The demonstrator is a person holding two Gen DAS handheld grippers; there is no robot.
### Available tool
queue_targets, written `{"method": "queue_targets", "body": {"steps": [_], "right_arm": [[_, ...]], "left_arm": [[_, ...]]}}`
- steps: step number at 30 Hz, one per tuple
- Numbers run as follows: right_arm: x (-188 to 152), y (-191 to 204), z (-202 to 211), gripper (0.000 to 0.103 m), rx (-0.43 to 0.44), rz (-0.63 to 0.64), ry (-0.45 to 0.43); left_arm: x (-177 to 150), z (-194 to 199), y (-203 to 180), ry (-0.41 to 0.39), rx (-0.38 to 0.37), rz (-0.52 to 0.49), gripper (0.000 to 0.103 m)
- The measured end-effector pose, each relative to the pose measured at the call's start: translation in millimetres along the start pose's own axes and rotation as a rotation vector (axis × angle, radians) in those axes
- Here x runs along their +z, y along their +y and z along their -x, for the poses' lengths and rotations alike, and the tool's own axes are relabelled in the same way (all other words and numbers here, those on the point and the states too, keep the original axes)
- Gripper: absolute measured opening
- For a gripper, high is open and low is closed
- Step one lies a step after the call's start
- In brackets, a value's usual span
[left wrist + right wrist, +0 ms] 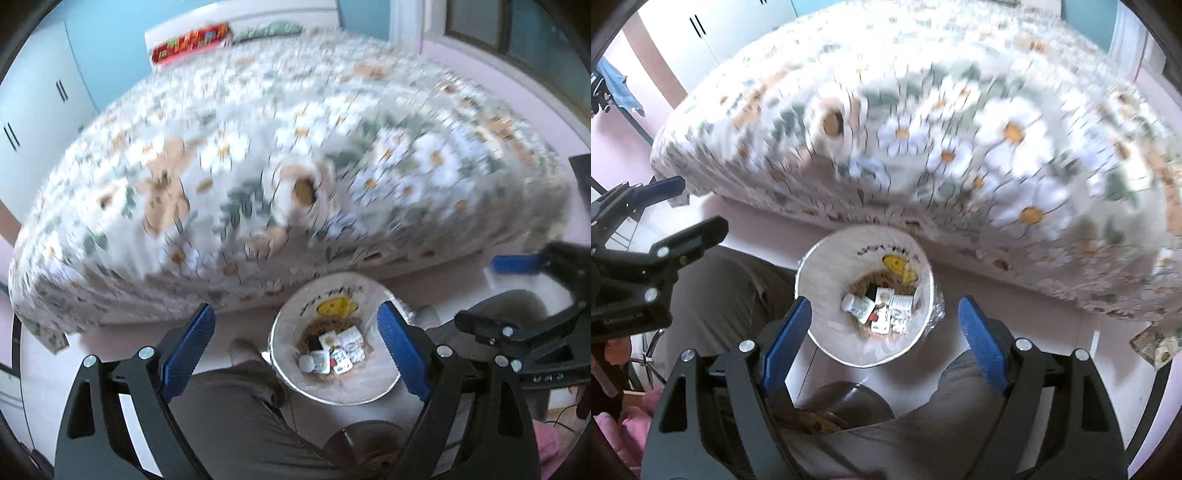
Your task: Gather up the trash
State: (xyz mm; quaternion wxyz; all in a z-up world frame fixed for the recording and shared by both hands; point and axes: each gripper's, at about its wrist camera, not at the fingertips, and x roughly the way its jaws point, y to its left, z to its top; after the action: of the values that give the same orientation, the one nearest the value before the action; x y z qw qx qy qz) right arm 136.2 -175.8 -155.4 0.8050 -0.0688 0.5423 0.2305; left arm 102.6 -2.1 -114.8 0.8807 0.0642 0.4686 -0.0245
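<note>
A round white lined trash bin (pixel 343 391) (pixel 827 266) stands on the floor at the foot of the bed. Inside lie several small cartons (pixel 345 350) (pixel 899 308) and a white bottle (pixel 855 304). My left gripper (pixel 296 309) hangs high above the bin, open, with nothing between its blue pads. My right gripper (pixel 884 304) hangs over the bin as well, open and empty. Each gripper shows at the edge of the other's view, the right gripper (pixel 517 295) and the left gripper (pixel 653 229). A blurred white roll with a brown core (pixel 303 188) (pixel 831 123) lies on the bed.
A bed with a daisy-print cover (pixel 406 166) (pixel 1015 147) fills the upper view. The person's grey trouser legs (pixel 229 406) (pixel 713 295) flank the bin. A brown round stool (pixel 369 439) (pixel 849 402) sits below. Pale wardrobe doors (pixel 40 103) stand at the left.
</note>
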Motion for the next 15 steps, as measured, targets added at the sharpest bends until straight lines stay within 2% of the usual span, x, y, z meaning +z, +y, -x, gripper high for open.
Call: {"method": "queue_targets", "body": {"steps": [4,9,15], "right_arm": [[-7,9,41,0.081,-0.021,-0.003,-0.082],[-24,22,89,0.082,-0.08,-0.018,-0.217],[-51,34,120,0.083,-0.157,-0.048,-0.328]], "left_arm": [[-3,32,-6,-0.066,-0.004,-0.024,0.094],[-11,63,-15,-0.09,-0.027,-0.057,0.095],[-23,93,-18,-0.154,0.017,-0.067,0.095]]}}
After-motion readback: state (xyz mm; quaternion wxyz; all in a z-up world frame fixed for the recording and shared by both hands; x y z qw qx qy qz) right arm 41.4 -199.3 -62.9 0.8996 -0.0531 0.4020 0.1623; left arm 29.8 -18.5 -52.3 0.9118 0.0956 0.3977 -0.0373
